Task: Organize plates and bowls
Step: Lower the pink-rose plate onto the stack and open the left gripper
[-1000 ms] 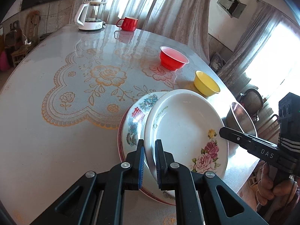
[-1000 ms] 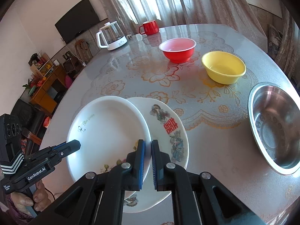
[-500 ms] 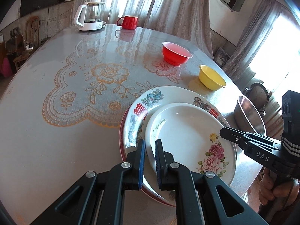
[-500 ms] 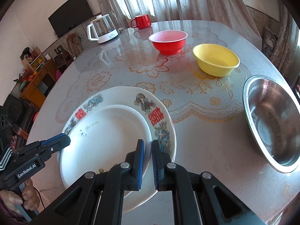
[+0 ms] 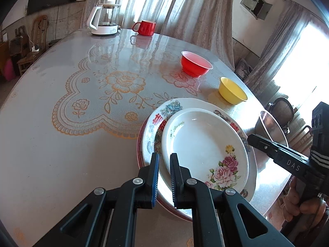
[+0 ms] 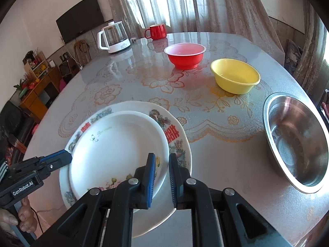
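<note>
A white rose-patterned plate (image 5: pixel 203 144) lies flat on a larger decorated plate (image 5: pixel 164 111) near the table's front edge. My left gripper (image 5: pixel 163 160) straddles the white plate's near rim with a small gap between its jaws. My right gripper (image 6: pixel 160 160) stands over the opposite rim of the white plate (image 6: pixel 119 144), jaws apart by a small gap. A red bowl (image 6: pixel 185 55), a yellow bowl (image 6: pixel 235 76) and a steel bowl (image 6: pixel 296 140) stand on the table.
A glass kettle (image 6: pixel 114 37) and a red mug (image 6: pixel 156 30) stand at the table's far edge. The round table (image 5: pixel 61 144) has a lace-pattern cover. The steel bowl sits close to the right edge.
The white plate came down from a tilt and now lies flat on the decorated plate. Both grippers' jaws have parted slightly from its rim.
</note>
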The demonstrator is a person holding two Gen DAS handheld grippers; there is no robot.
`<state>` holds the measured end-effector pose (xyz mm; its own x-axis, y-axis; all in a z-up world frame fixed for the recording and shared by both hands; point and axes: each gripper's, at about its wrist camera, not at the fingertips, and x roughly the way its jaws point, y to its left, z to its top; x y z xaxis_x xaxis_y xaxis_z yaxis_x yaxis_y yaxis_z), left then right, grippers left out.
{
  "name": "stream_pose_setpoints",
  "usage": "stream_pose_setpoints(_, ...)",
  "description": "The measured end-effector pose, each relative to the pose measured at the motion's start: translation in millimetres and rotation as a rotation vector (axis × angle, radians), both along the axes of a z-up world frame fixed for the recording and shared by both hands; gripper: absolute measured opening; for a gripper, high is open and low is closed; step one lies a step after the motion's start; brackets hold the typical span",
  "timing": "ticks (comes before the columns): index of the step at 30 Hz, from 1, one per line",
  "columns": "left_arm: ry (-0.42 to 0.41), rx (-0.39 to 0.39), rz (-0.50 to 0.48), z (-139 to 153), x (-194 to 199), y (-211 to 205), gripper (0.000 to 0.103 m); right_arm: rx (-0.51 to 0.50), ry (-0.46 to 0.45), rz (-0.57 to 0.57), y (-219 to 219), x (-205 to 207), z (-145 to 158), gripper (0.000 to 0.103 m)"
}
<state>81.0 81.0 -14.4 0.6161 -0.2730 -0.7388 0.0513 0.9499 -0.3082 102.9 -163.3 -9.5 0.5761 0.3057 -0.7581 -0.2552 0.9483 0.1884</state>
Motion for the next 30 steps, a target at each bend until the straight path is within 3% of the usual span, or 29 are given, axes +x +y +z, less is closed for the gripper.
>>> stream_pose_setpoints(5, -0.03, 0.006, 0.054, 5, -5, 15, 0.012, 0.035, -0.025, -0.092, -23, -1, 11, 0.013)
stream_pose_setpoints(10, 0.001, -0.01, 0.108, -4, -4, 33, 0.018, 0.11, 0.067, -0.128, -42, 3, -7, 0.016)
stream_pose_setpoints(13, 0.016, -0.03, 0.107, -9, -4, 36, 0.027, 0.151, 0.104, -0.128, -45, 3, -17, 0.018)
stream_pose_setpoints(17, 0.014, -0.016, 0.102, -12, -6, 33, 0.027, 0.183, 0.127, -0.114, -43, 2, -23, 0.02)
stream_pose_setpoints(30, 0.0, 0.058, 0.08, -19, -9, 23, 0.025, 0.054, 0.077, -0.056, -21, -4, -23, 0.019)
